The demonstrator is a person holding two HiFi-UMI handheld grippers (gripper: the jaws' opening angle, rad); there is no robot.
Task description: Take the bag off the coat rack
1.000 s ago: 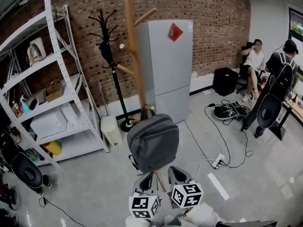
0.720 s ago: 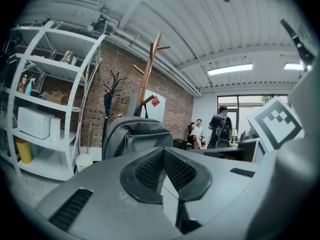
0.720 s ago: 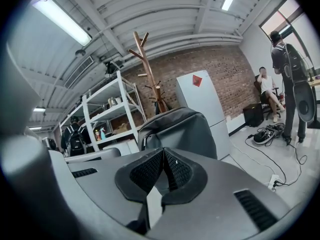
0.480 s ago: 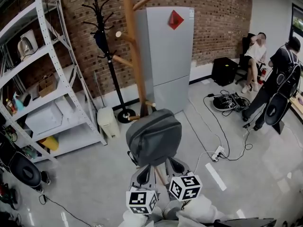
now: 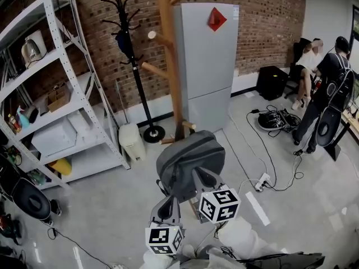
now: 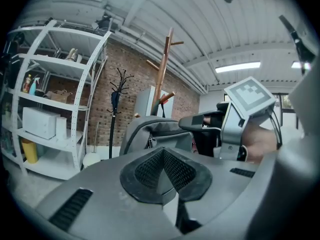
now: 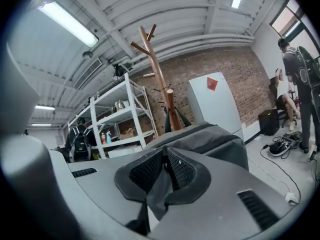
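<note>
Room: glossy grey floor (image 5: 101,206), red brick wall (image 5: 263,32). White metal shelving (image 5: 93,94) on the left, with a black coat stand (image 5: 137,72) beside it. A tall grey cabinet (image 5: 207,66) with a red diamond sticker stands behind the wooden coat rack (image 5: 172,66). Power strip (image 5: 262,182) and cables lie on the floor to the right. At the far right, one person sits (image 5: 309,60) and one stands (image 5: 331,94).

Shelving holds a kettle (image 5: 32,43) high up, a cardboard box (image 5: 56,98) mid level, a white box (image 5: 53,140) below and a yellow jug (image 5: 61,166) at the bottom. Small white bin (image 5: 133,142) by the coat stand's base, contents not visible.

Bag (image 5: 188,158): soft grey backpack, rounded top, dark straps. It is low in front of the rack post, its top just under a low peg. Can't tell if a strap is on that peg.

Right tool (image 7: 166,171): narrow, grey bag fabric pinched between the pads. Left tool (image 6: 164,169): under the bag's lower left edge, jaws together. A thin grey strip shows in the slit, can't tell what it is.
</note>
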